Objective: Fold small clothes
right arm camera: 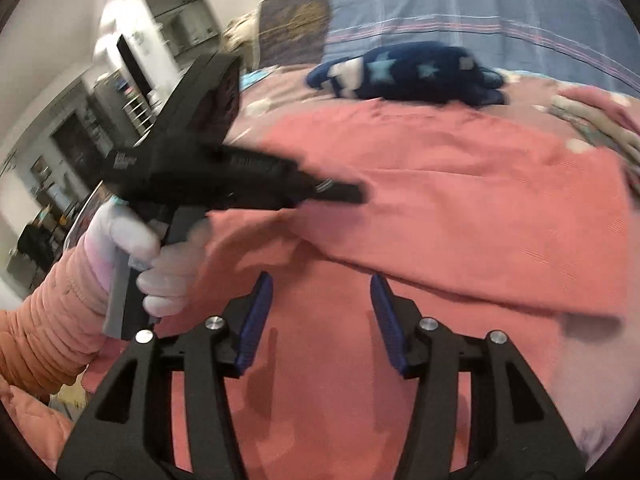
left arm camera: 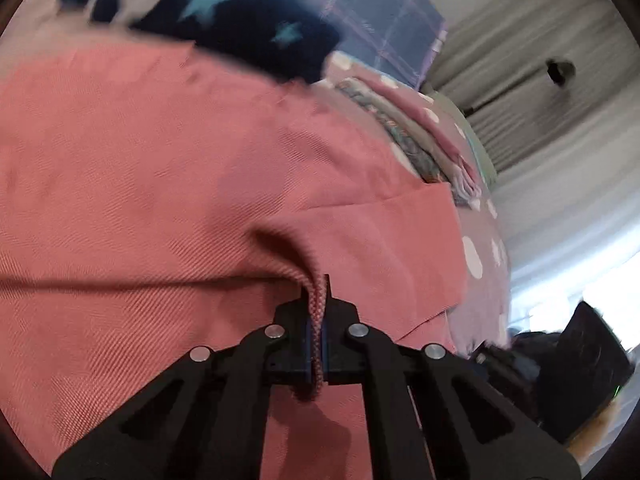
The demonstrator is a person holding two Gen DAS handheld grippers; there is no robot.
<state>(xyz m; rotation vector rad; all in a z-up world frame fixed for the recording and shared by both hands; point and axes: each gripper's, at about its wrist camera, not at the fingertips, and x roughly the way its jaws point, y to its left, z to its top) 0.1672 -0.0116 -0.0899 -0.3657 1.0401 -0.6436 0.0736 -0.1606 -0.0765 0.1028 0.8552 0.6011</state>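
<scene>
A salmon-pink cloth [left arm camera: 160, 168] lies spread on the bed and fills most of both views [right arm camera: 460, 208]. My left gripper [left arm camera: 317, 300] is shut on a pinched edge of this cloth, which bunches up between the jaws. In the right wrist view the left gripper [right arm camera: 352, 194] reaches in from the left over the cloth, held by a white-gloved hand [right arm camera: 160, 264]. My right gripper [right arm camera: 322, 320] is open and empty, its blue pads [right arm camera: 256, 320] spread just above the near part of the cloth.
A dark blue garment with light stars [right arm camera: 408, 72] lies at the far edge of the cloth, also in the left wrist view [left arm camera: 224, 20]. A pink dotted bed cover [left arm camera: 476, 256] and folded patterned clothes [left arm camera: 412, 140] lie to the right. A blue plaid pillow [right arm camera: 480, 4] is behind.
</scene>
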